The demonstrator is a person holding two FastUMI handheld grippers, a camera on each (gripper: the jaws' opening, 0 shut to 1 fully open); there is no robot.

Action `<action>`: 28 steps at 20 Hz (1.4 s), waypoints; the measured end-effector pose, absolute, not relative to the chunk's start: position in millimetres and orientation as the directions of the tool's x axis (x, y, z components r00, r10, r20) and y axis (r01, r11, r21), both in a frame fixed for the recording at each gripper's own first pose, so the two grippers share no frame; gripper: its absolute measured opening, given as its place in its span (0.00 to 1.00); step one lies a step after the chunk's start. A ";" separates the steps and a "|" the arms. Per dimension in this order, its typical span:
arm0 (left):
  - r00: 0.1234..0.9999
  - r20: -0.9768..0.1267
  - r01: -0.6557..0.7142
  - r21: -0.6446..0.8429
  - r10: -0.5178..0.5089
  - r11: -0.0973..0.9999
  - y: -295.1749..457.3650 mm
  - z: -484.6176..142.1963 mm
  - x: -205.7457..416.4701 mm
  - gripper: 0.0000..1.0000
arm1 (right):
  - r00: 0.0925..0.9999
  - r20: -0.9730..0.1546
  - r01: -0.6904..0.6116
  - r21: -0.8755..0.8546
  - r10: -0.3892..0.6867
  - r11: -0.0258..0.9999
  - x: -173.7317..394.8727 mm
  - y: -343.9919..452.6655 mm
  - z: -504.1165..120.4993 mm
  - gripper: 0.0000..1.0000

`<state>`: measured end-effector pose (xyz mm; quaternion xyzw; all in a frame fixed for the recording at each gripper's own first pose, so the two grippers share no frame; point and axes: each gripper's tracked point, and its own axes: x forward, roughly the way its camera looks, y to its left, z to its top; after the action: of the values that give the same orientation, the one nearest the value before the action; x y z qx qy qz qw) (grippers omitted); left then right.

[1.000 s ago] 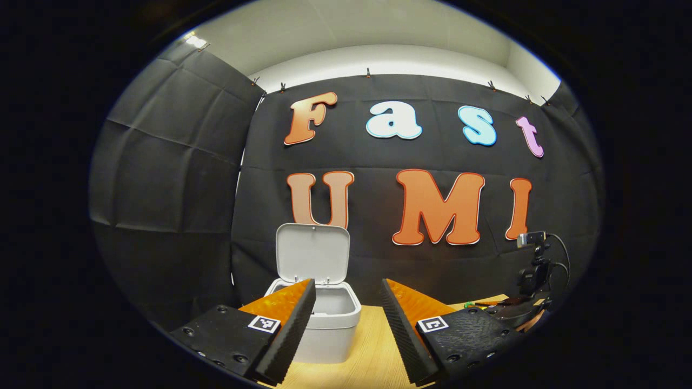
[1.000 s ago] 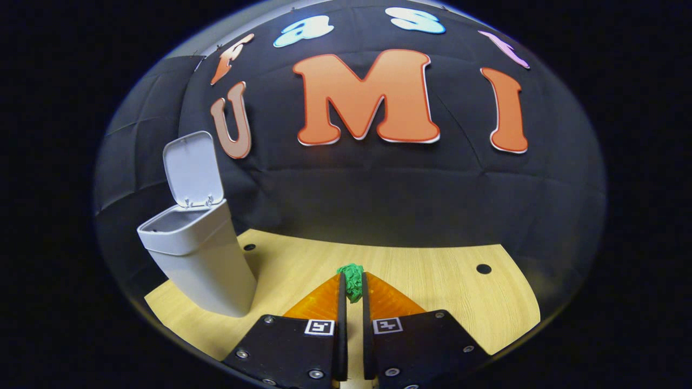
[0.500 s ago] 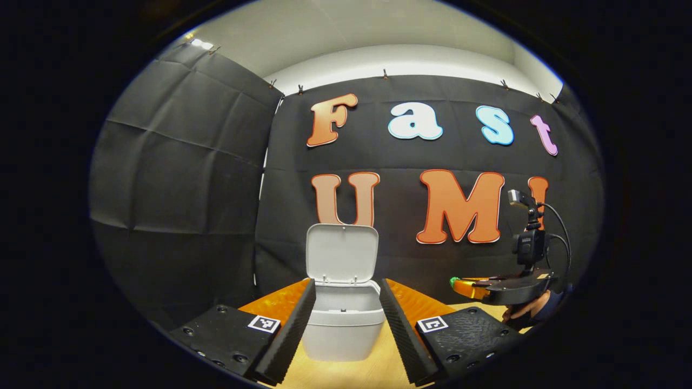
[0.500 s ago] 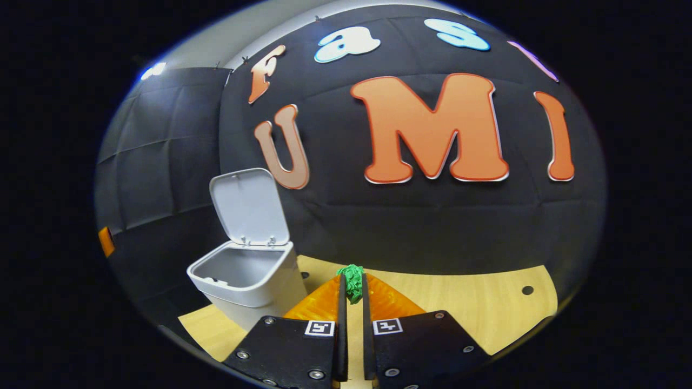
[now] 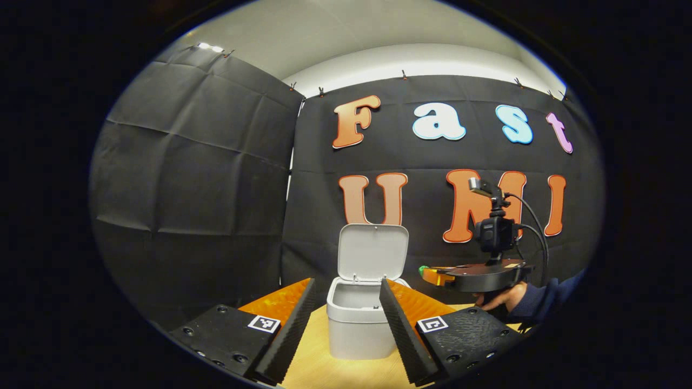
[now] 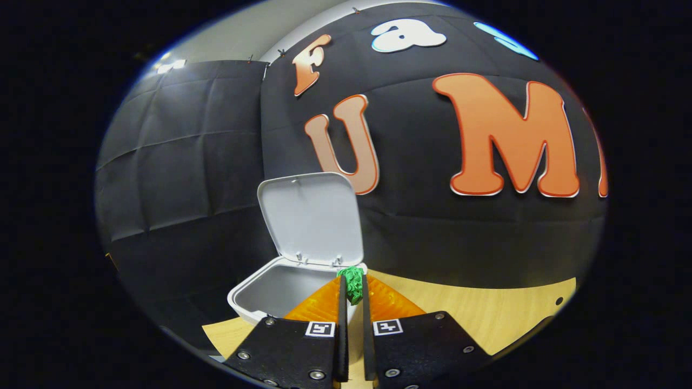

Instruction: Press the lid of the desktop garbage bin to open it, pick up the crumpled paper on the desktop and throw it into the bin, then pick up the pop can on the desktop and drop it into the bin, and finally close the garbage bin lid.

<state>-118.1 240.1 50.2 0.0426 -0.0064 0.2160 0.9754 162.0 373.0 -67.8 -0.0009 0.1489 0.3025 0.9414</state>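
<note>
The right gripper (image 6: 352, 286) is closed on the green crumpled paper (image 6: 353, 281) just above the rim of the open bin (image 6: 254, 294), while the left gripper (image 5: 346, 302) stands wide apart, holding nothing.

Dim booth; sharp focus; edges strongly bowed

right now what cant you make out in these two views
- Bin floor: in the left gripper view its front wall hides it; in the right gripper view the right gripper covers part of the opening.
- Crumpled paper: most of the green wad is pinched between the fingers, so its full shape is hidden.
- Pop can: I cannot place it on the desktop.
- Person's hand: partly behind the right gripper's body in the left gripper view.
</note>
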 end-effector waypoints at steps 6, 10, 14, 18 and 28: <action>0.873 0.021 -0.487 0.078 0.487 0.870 266.0 44.9 -136.1 0.77 | 0.736 -0.315 -0.607 0.082 0.598 0.790 158.4 421.1 -95.1 0.12; 0.860 0.016 -0.510 0.077 0.510 0.857 275.7 43.7 -144.2 0.77 | 0.736 -0.313 -0.613 0.070 0.601 0.787 157.2 427.8 -97.0 0.34; 0.869 0.012 -0.494 0.079 0.494 0.866 271.6 40.9 -139.7 0.77 | 0.759 -0.275 -0.596 0.071 0.590 0.800 157.1 411.7 -82.3 0.72; 0.898 0.000 -0.439 0.081 0.440 0.895 251.4 34.3 -123.4 0.80 | 0.807 -0.228 -0.552 0.040 0.545 0.833 151.1 366.8 -65.6 0.83; 0.969 -0.031 -0.242 0.066 0.244 0.968 176.2 14.1 -74.2 0.81 | 0.921 -0.188 -0.339 0.046 0.342 0.940 132.1 218.8 -47.0 0.89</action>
<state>-74.2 176.2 14.1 0.0309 0.0193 0.1226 0.9918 132.1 218.8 -47.0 0.0065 0.0972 0.1737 0.9800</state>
